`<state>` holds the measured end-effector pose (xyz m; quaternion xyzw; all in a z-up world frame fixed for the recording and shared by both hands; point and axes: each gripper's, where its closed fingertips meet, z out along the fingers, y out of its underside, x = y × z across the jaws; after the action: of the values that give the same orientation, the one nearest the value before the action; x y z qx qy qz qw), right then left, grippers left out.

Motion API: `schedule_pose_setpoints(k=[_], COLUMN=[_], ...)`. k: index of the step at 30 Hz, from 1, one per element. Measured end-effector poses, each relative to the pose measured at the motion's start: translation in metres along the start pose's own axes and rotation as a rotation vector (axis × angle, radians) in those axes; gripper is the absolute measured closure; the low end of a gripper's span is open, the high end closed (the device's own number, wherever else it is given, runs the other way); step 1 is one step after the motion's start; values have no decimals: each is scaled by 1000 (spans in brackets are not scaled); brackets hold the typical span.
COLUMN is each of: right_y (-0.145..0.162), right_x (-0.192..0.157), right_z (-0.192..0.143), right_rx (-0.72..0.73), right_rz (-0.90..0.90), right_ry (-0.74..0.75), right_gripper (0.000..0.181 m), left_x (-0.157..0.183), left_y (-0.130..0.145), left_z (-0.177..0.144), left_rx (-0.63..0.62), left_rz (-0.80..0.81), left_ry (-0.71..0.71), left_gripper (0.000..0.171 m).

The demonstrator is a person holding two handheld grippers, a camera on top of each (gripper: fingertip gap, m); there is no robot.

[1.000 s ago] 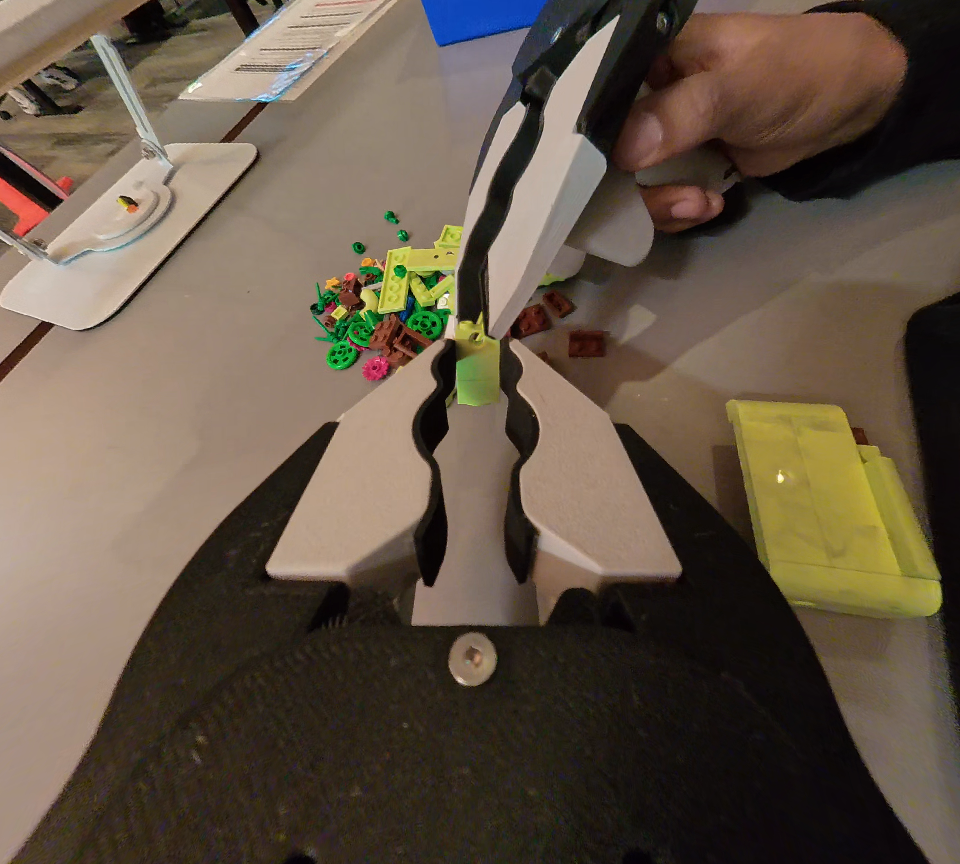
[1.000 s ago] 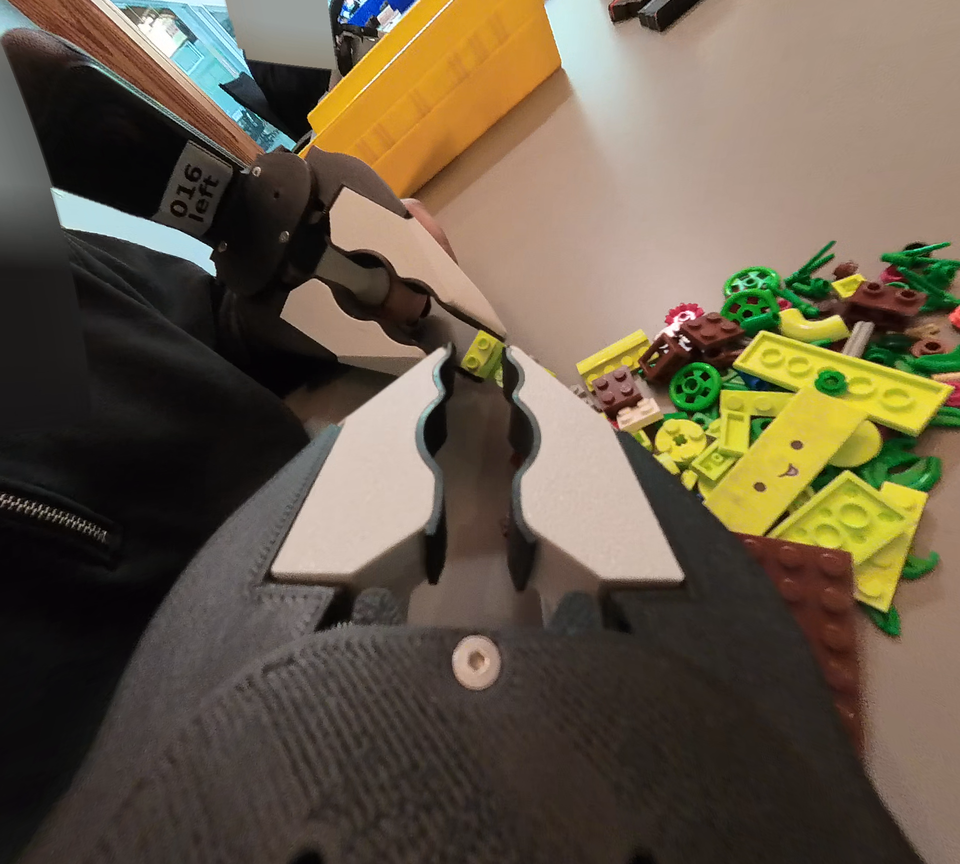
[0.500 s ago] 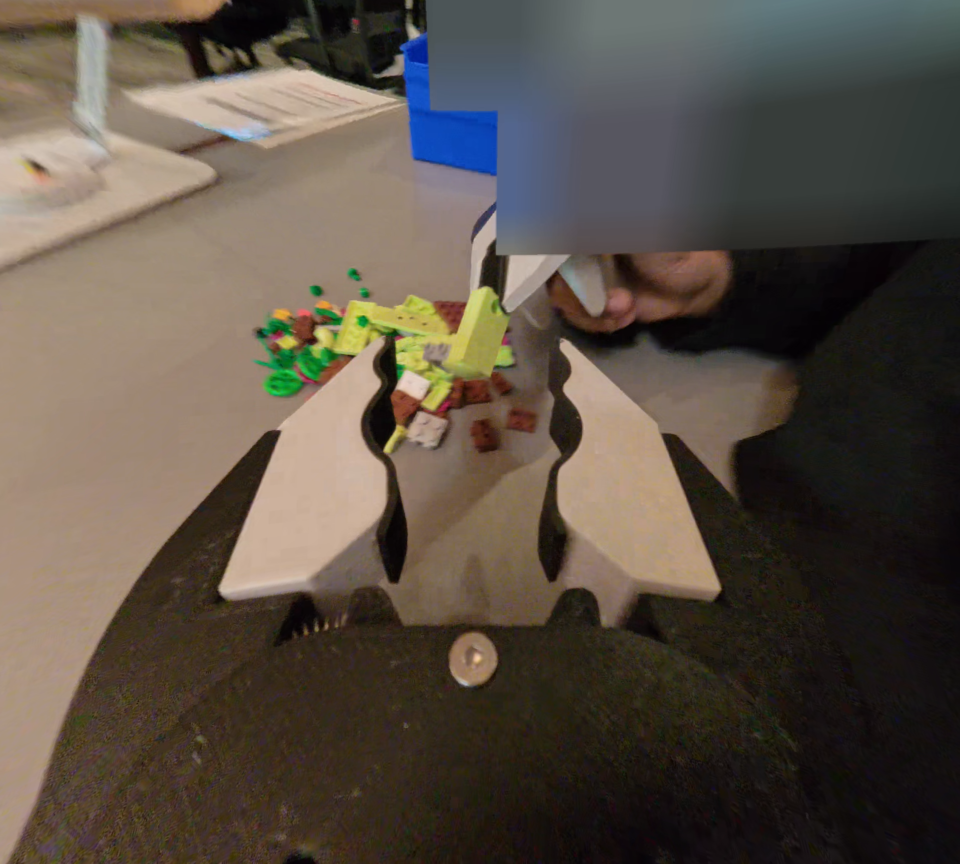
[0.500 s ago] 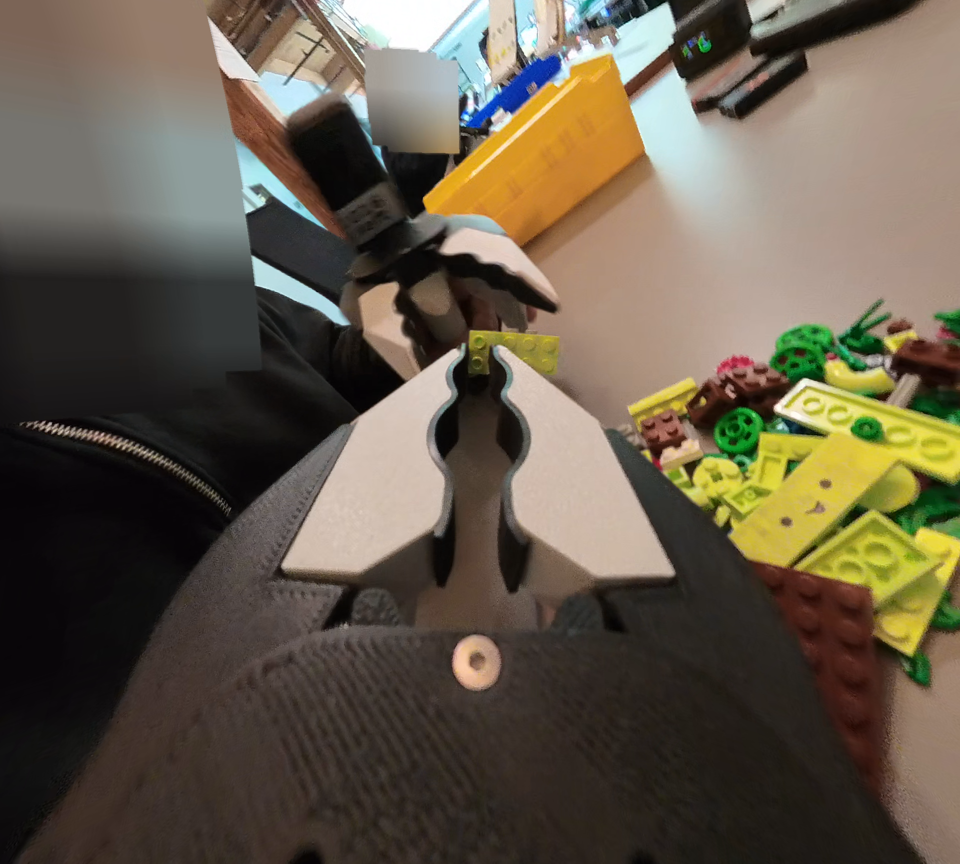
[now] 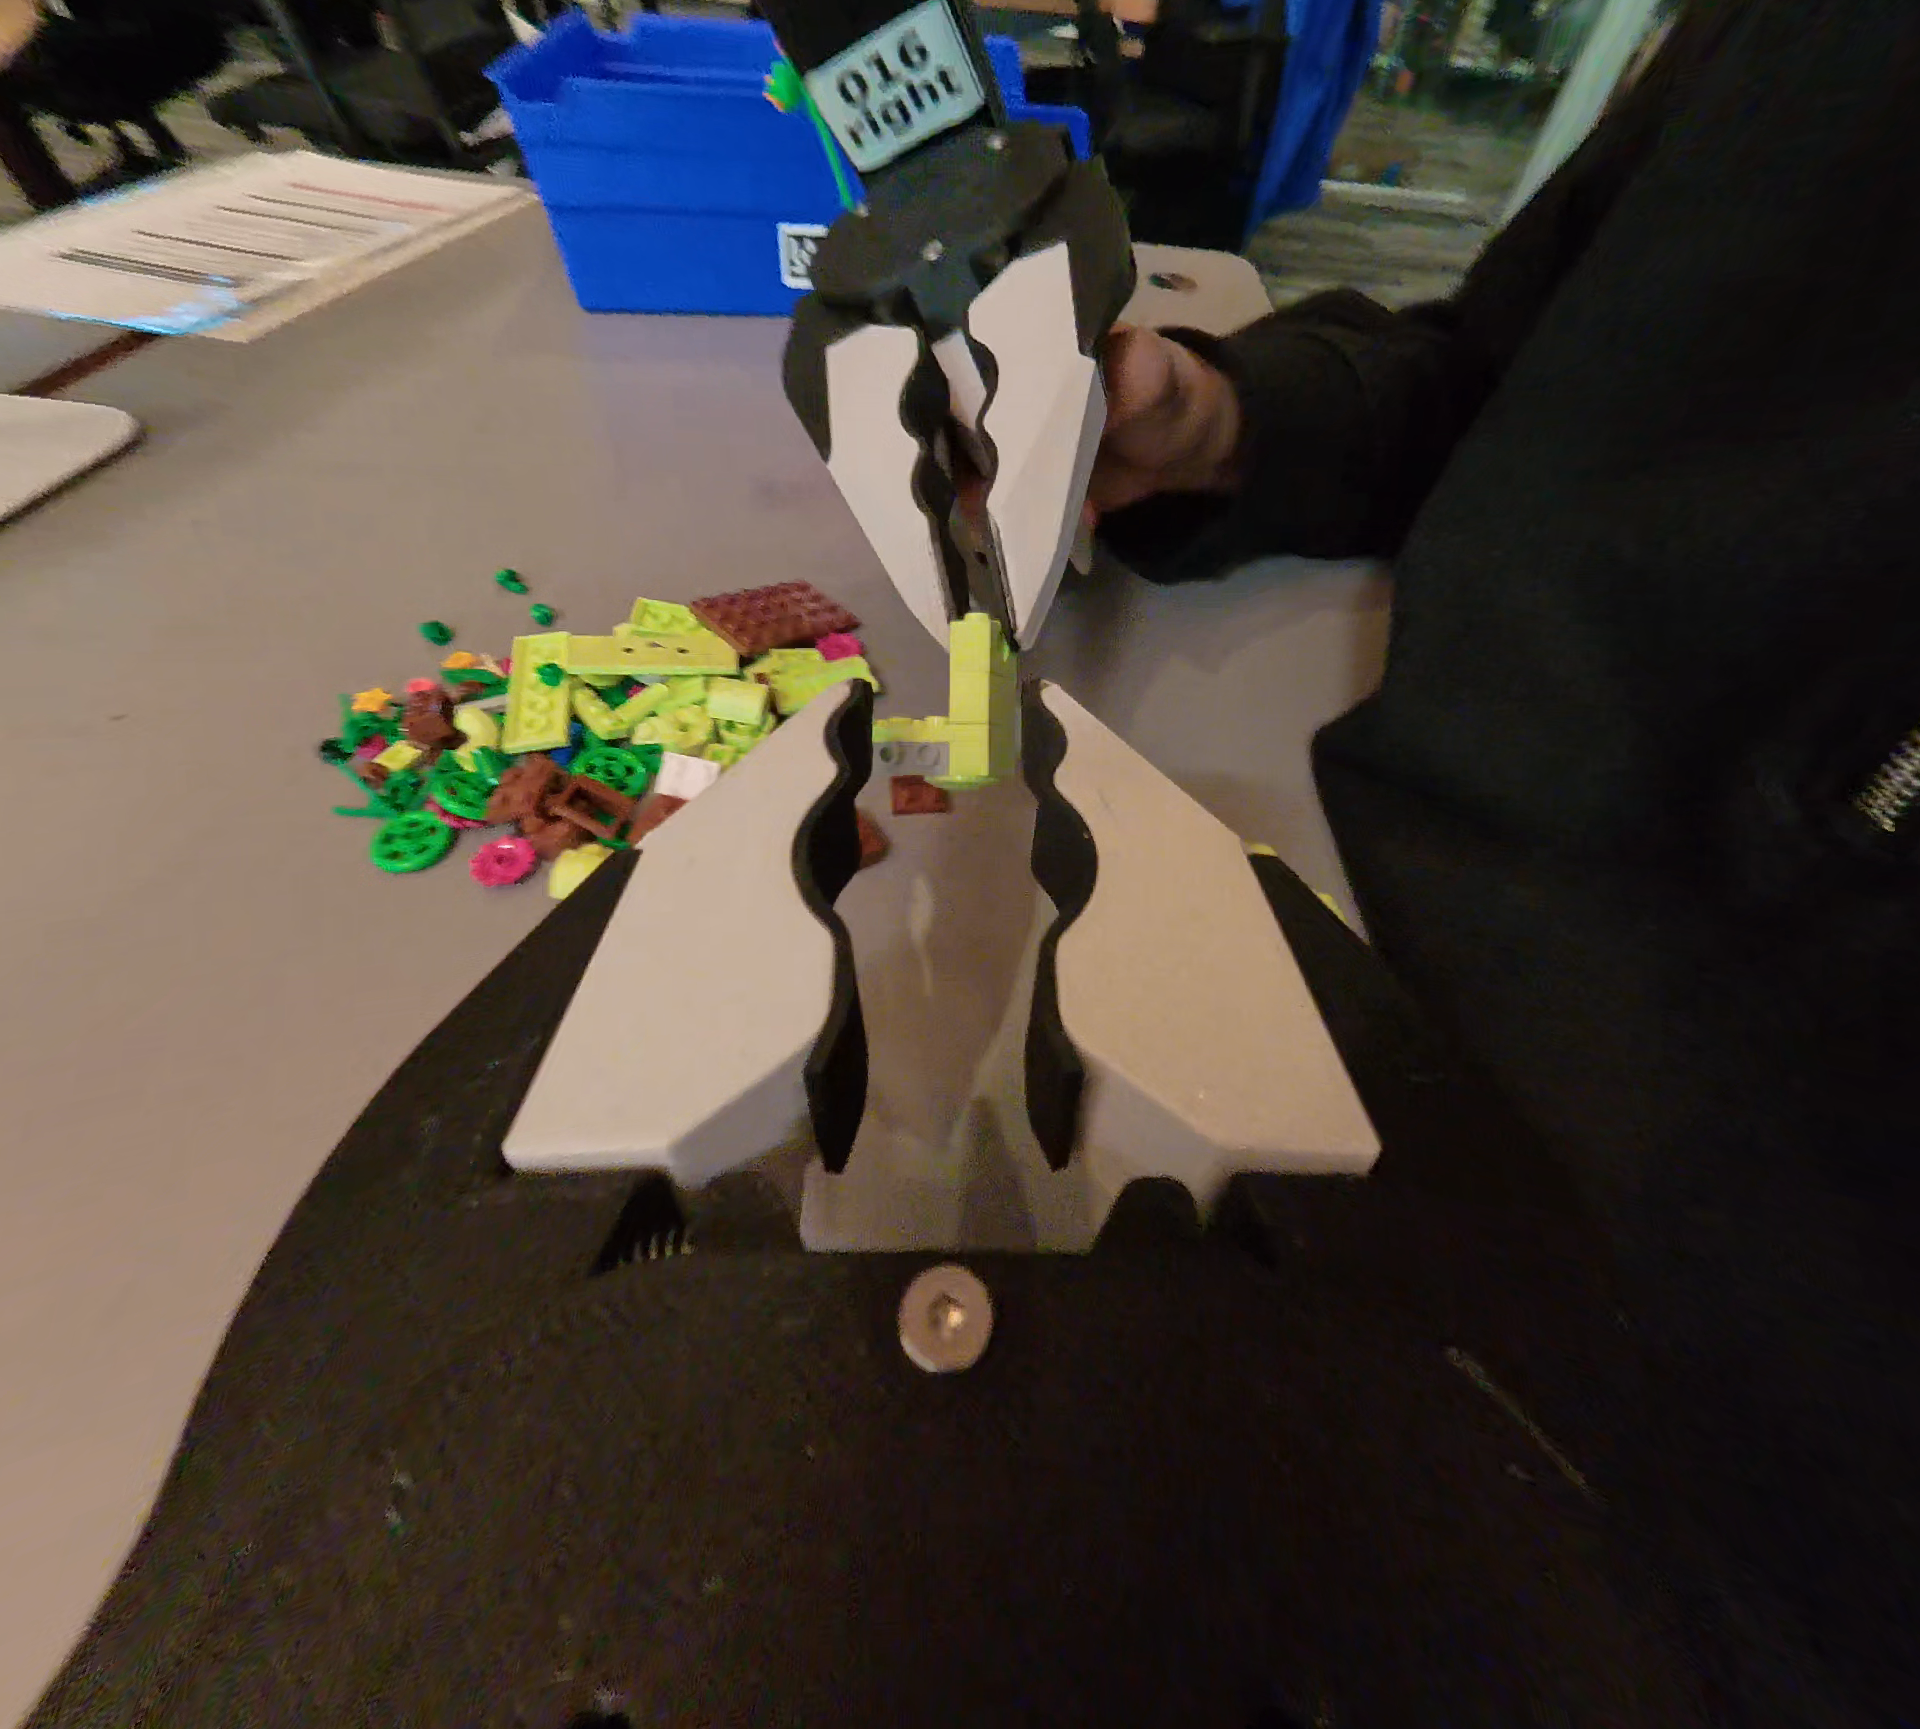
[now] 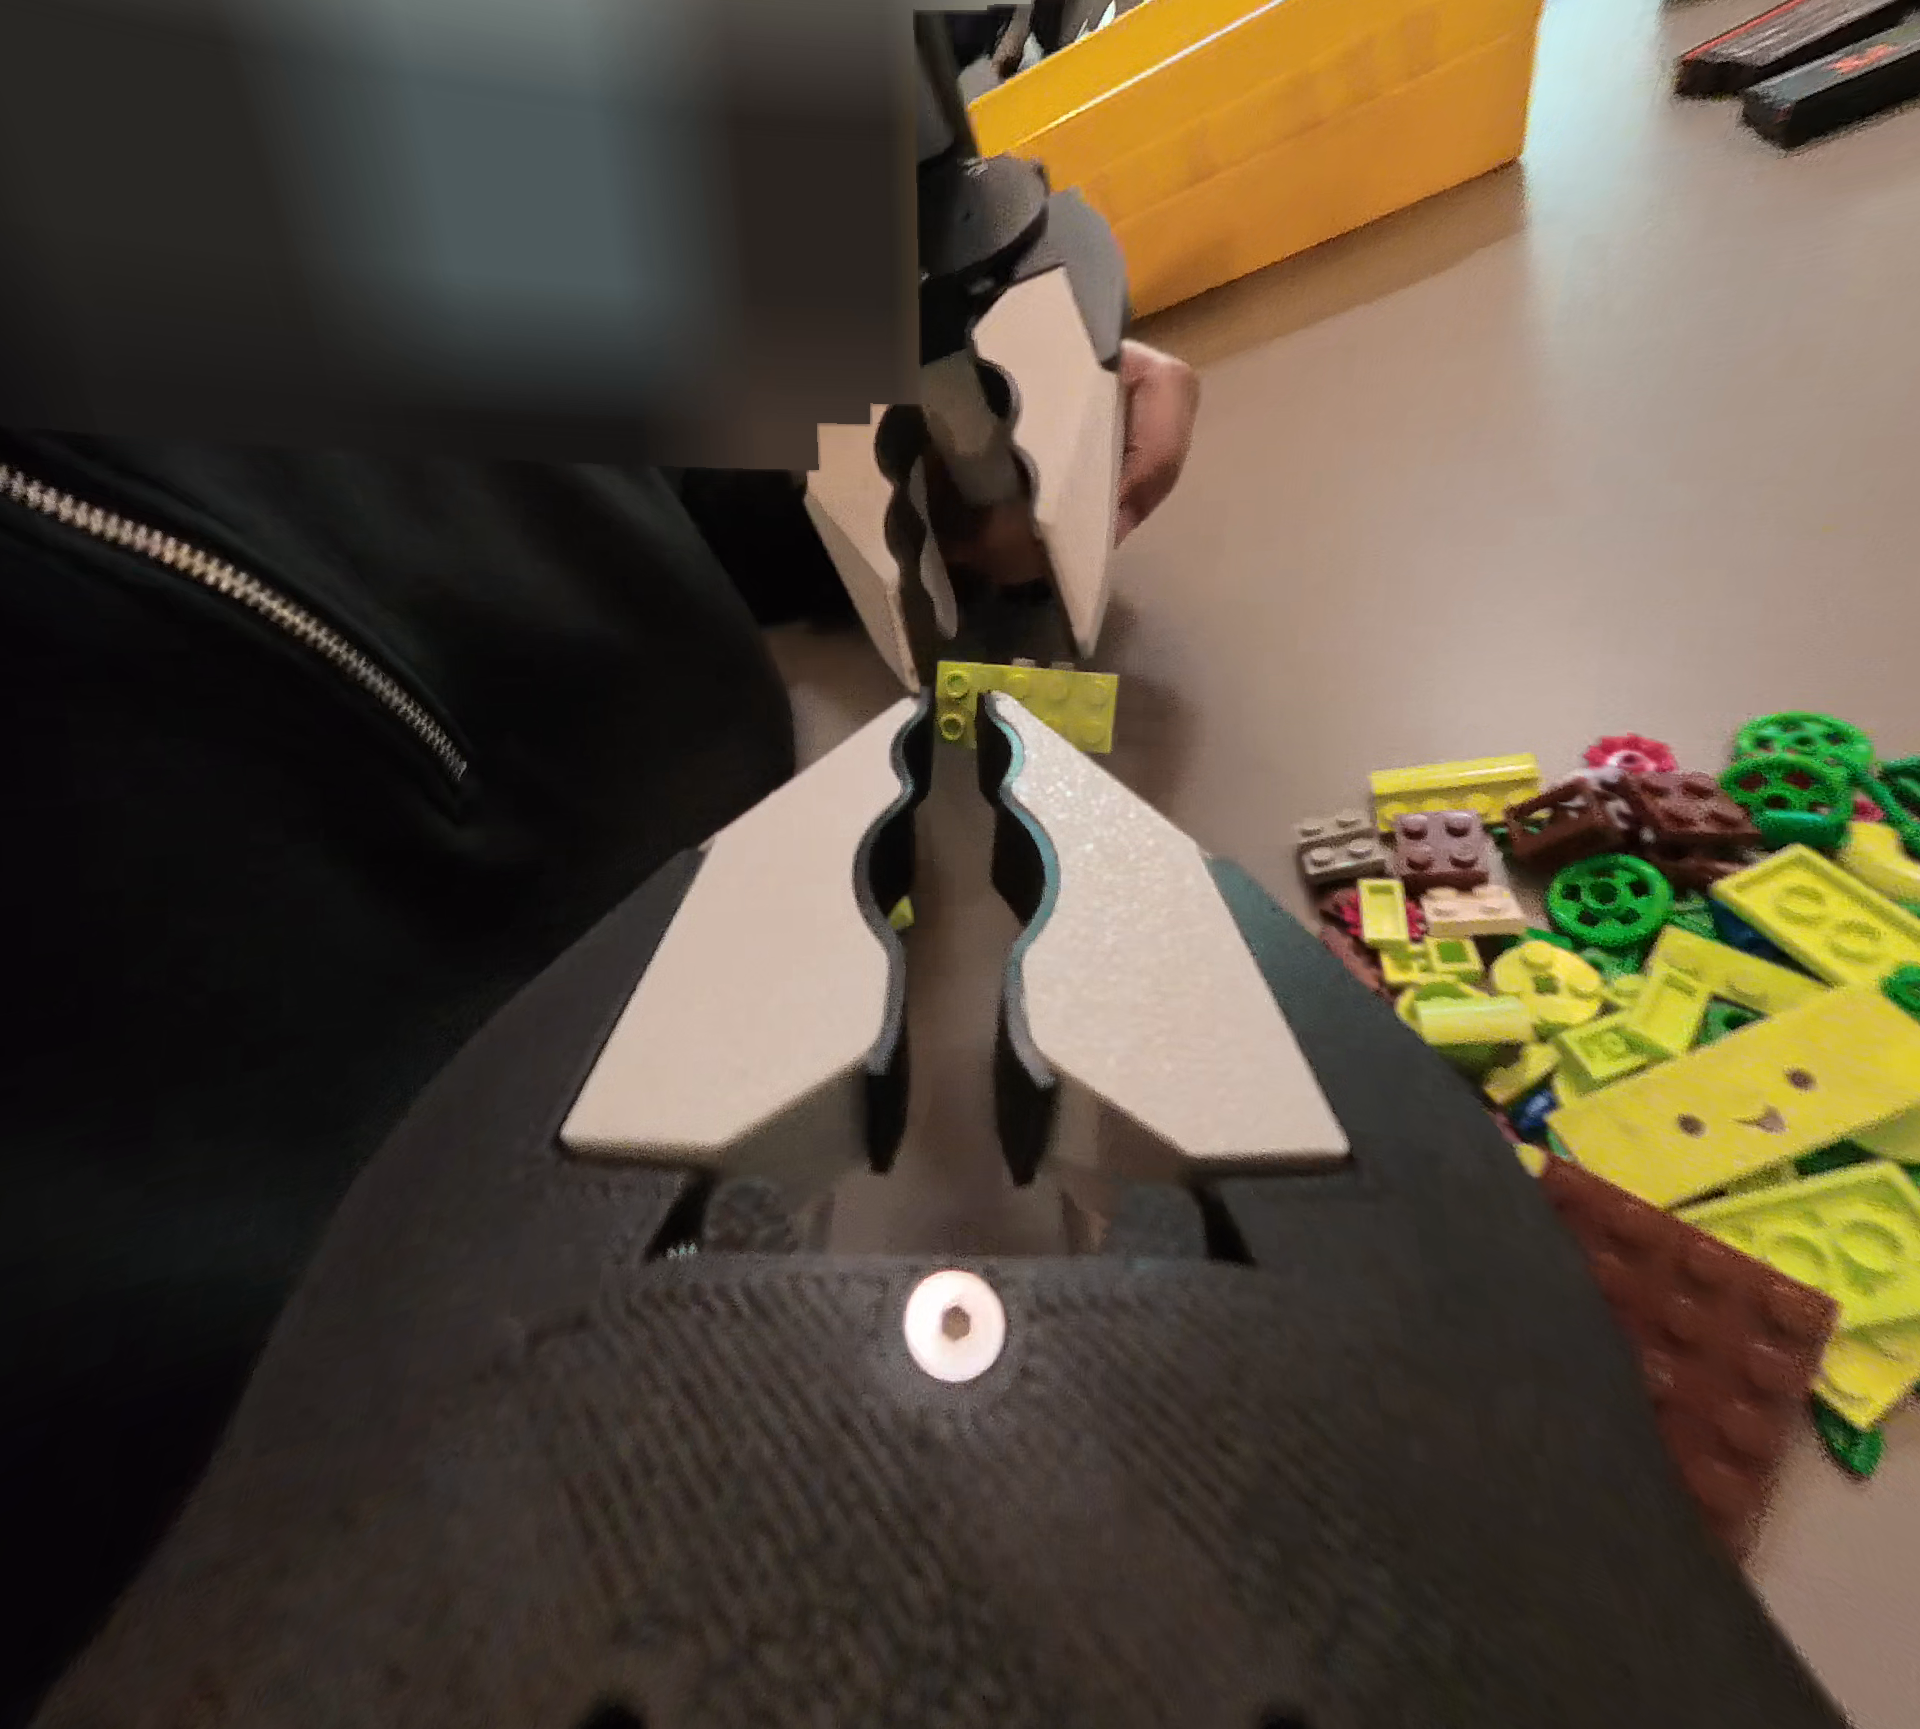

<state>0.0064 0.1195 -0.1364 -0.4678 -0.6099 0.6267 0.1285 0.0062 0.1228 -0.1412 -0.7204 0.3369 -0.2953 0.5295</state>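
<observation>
Above the grey table [image 5: 260,952], the right gripper [image 6: 954,705] pinches one lime-green plate [image 6: 1049,700] at its end. Facing it, the left gripper [image 5: 940,723] stands spread, empty. One loose brick pile [image 5: 582,734] lies beside one blue bin [image 5: 665,225].

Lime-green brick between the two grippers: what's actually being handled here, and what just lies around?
Handled:
- right gripper, shut on the lime-green studded plastic plate
- left gripper, open, close beside that plate

Lying about:
- heap of loose coloured plastic bricks
- blue plastic bin
- yellow plastic bin
- printed paper sheet
</observation>
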Motion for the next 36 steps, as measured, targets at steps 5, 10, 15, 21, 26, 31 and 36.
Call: schedule_pose_setpoints(k=[5,10,15,21,26,31,36], right_y=[12,10,13,29,23,10,-2], right_x=[-2,-3,-2,9,6,-5,-12], right_z=[9,8,10,16,15,13,12], right_rx=[-81,-59,-77,-206,-184,-69,28], right_rz=[-76,-81,-125,-281,-272,-120,-29], right_ry=[27,19,33,166,175,45,-41], right_gripper=[175,176,175,172,175,175,176], left_x=[13,13,14,9,11,18,20], left_y=[13,18,22,37,31,19,8], left_z=[6,8,9,14,12,8,4], left_rx=[-77,-108,-141,-237,-205,-162,-124], left_rz=[14,-7,-25,-62,-100,-106,-107], left_ry=[68,78,88,72,101,131,140], left_gripper=[164,164,167,168,167,165,165])
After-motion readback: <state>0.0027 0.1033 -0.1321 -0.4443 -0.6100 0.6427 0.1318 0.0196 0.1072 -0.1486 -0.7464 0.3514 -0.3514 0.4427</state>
